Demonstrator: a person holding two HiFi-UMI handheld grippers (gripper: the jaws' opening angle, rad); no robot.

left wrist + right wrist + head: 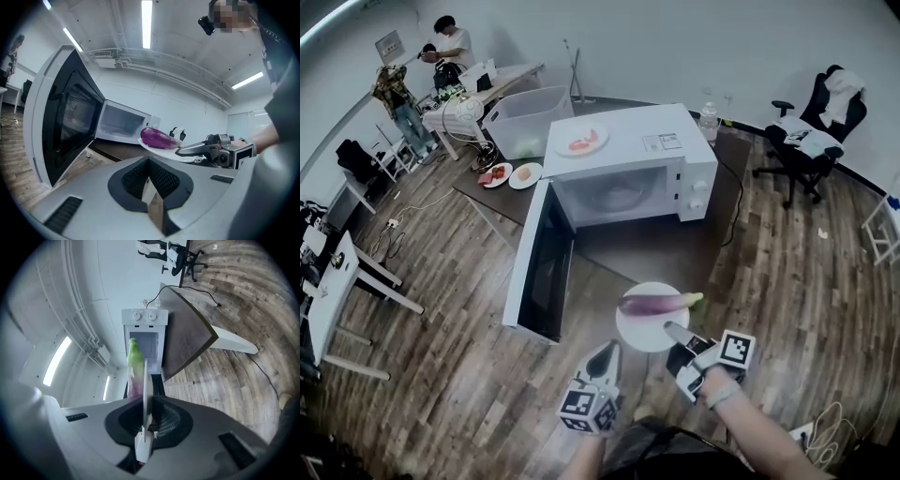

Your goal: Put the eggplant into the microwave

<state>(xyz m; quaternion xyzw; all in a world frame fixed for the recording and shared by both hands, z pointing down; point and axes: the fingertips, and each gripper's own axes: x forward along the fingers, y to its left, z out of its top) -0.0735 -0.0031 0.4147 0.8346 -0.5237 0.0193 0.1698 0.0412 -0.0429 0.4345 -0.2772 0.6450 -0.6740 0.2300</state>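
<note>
A purple eggplant (656, 302) with a green stem lies on a white plate (649, 328) held in the air in front of the white microwave (628, 159). The microwave's door (542, 262) is swung open to the left, and its cavity (614, 195) looks empty. My right gripper (675, 330) is shut on the plate's near rim; in the right gripper view the plate (145, 390) stands edge-on between the jaws with the eggplant (134, 366) beside it. My left gripper (605, 361) hovers left of the plate, shut and holding nothing. The left gripper view shows the eggplant (158, 138) and the open door (65, 122).
A plate of red food (581, 141) sits on top of the microwave. Two small plates (511, 175), a clear bin (528, 120) and a water bottle (708, 120) stand on the dark table. An office chair (816, 131) is at the far right, with people (441, 47) at the back left.
</note>
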